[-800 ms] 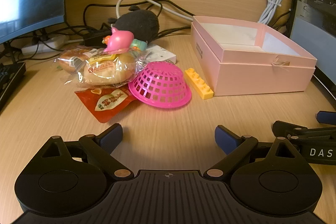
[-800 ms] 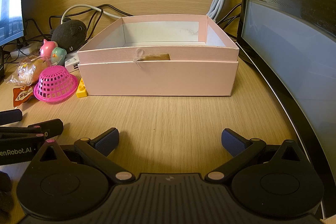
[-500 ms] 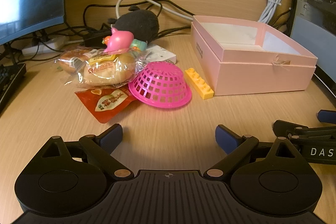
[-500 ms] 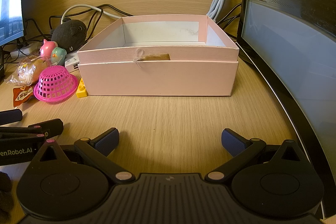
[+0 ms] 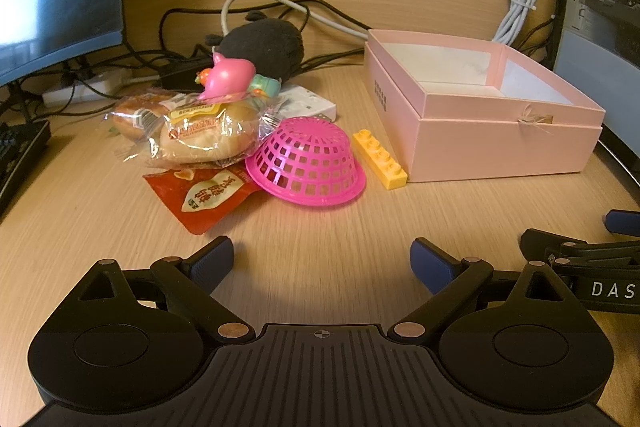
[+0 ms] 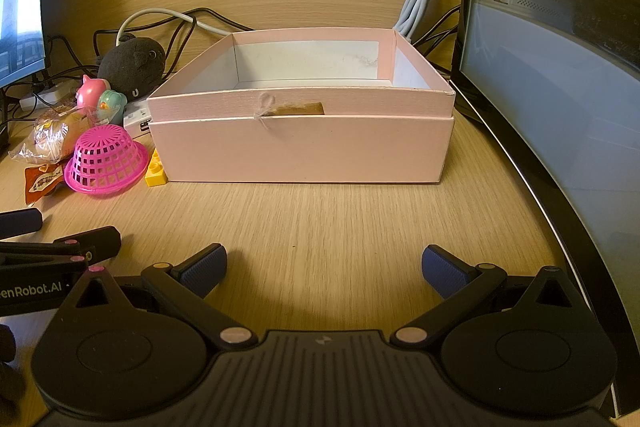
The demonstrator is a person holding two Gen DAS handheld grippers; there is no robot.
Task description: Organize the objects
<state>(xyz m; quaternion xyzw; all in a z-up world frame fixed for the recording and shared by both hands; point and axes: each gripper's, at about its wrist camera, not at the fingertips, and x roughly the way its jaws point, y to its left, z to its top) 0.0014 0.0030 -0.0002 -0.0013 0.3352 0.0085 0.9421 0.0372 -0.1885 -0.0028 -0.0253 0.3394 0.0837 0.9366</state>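
Both claws wide, empty, above the surface (image 6: 320, 219).
I expect the left claw (image 5: 322, 259) snagging the pink basket (image 5: 306, 163) and scattering the pile beside the pink box (image 6: 304, 147).

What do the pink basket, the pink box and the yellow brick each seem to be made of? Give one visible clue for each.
Pink basket: moulded plastic, slightly glossy; its wall is an even grid of holes.
Pink box: probably matt card or paperboard; thin straight walls, sharp folded corners, white inside.
Yellow brick: hard plastic, smooth; round studs run along its top.
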